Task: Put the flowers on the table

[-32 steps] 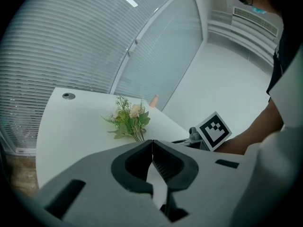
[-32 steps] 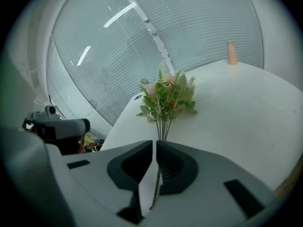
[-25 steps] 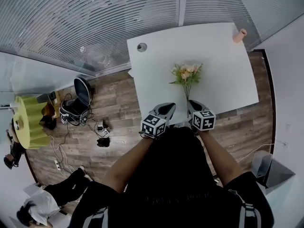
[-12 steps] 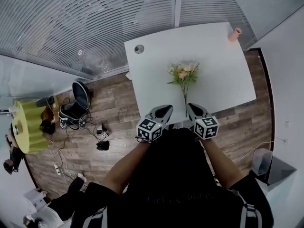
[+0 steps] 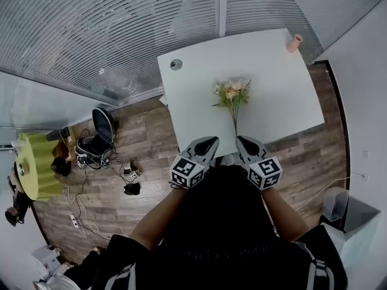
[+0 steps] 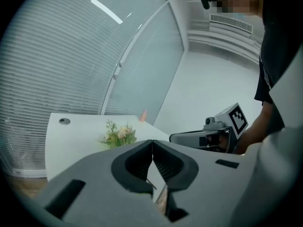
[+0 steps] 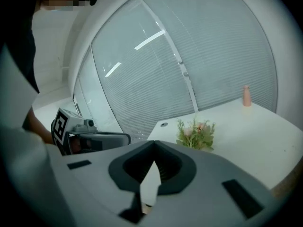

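left gripper [image 5: 209, 142] and right gripper [image 5: 241, 141], both closed empty, point toward the flowers [image 5: 231, 93].

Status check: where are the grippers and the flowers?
Left gripper shut, empty; right gripper shut, empty. Flowers lying on the white table, beyond both grippers. Pink vase at far corner, apart from flowers.
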